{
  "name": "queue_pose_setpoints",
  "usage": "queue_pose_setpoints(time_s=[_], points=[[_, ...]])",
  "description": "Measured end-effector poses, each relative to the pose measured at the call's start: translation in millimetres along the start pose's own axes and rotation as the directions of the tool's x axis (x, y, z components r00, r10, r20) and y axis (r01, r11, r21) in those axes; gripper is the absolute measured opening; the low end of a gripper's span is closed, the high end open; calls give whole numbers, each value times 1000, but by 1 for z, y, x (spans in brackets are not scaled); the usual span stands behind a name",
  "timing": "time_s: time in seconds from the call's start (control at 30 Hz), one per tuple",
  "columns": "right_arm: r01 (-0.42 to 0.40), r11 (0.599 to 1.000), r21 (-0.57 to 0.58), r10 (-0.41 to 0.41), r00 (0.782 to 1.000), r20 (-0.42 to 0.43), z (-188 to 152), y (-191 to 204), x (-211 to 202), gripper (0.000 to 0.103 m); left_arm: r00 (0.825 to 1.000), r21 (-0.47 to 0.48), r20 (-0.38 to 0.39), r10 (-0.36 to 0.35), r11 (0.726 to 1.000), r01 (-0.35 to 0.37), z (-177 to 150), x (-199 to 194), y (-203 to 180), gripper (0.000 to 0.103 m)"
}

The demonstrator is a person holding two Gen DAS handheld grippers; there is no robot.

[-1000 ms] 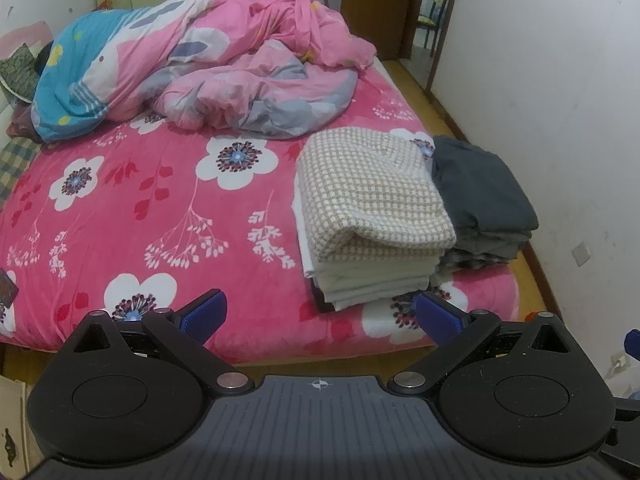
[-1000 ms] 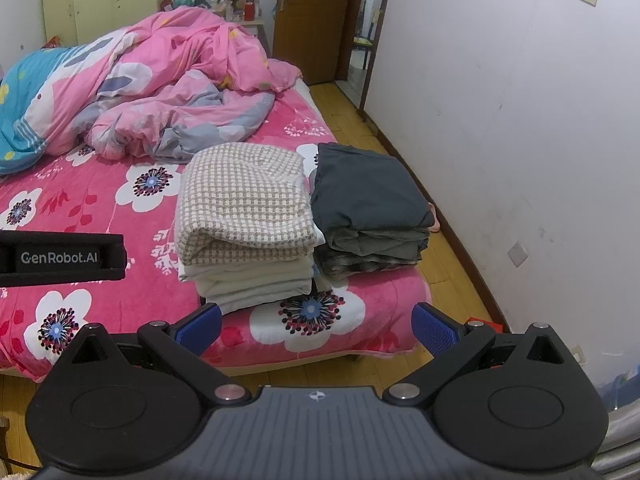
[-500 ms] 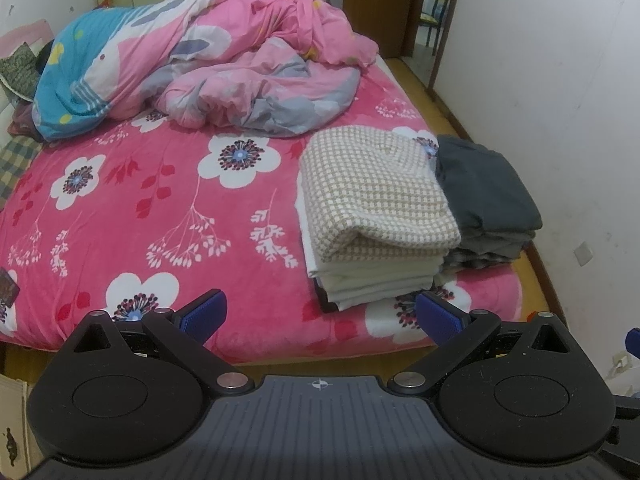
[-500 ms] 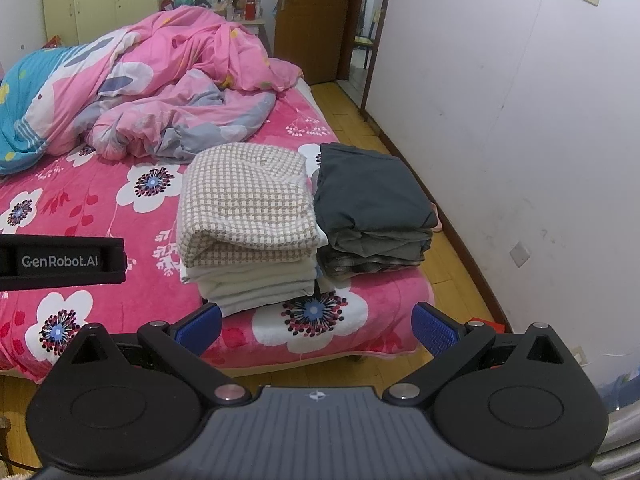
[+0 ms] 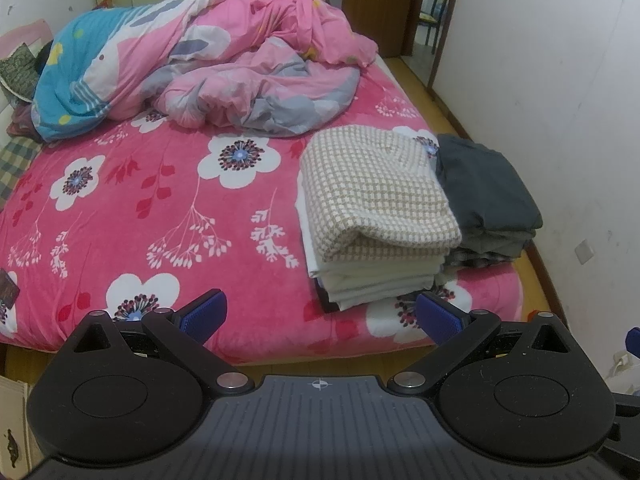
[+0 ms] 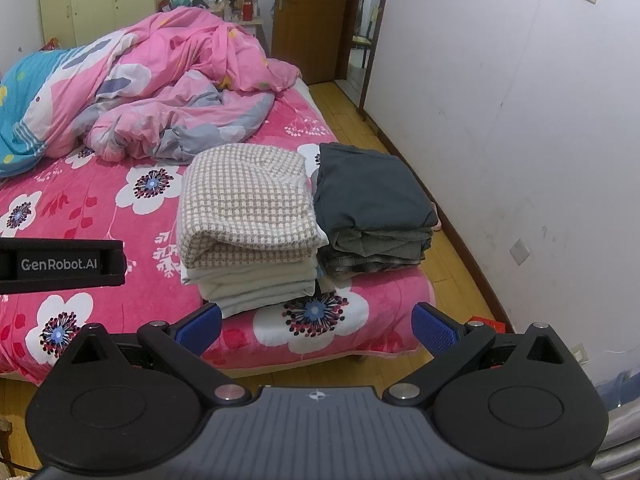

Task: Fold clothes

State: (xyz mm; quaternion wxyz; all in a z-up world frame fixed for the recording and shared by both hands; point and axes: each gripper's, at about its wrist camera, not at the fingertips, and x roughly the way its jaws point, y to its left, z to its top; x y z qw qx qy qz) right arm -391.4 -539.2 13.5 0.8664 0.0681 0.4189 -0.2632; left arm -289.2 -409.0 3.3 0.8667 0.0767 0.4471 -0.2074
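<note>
Left wrist view: left gripper (image 5: pixel 318 314) hovering off the near edge of the bed (image 5: pixel 160 216), fingers (image 5: pixel 202 312) spread wide, gripping nothing. Showing two folded stacks at the near right corner of the bed: a checked stack (image 5: pixel 376 216) of pale garments, and, touching it on the right, a dark grey stack (image 5: pixel 486 196). Crumpled quilt (image 5: pixel 208 64) lying at the far end.

Right wrist view: right gripper (image 6: pixel 316 330) likewise hanging short of the bed (image 6: pixel 100 200), fingers (image 6: pixel 434 330) parted, empty. Same checked stack (image 6: pixel 248 220) and dark grey stack (image 6: pixel 372 204) sitting squared side by side.

Assessment: finding no loose garment on the bed in either view; folding appearing complete or nearly so, barring items out of sight.
</note>
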Motion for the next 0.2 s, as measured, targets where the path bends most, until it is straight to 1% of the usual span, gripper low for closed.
queue_pose_setpoints(time_s=[0.2], points=[[-2,1000,0,2,1000,7,1,0,-1,103,1000,-2,7,2,1000,-2,0,-1,2,102]])
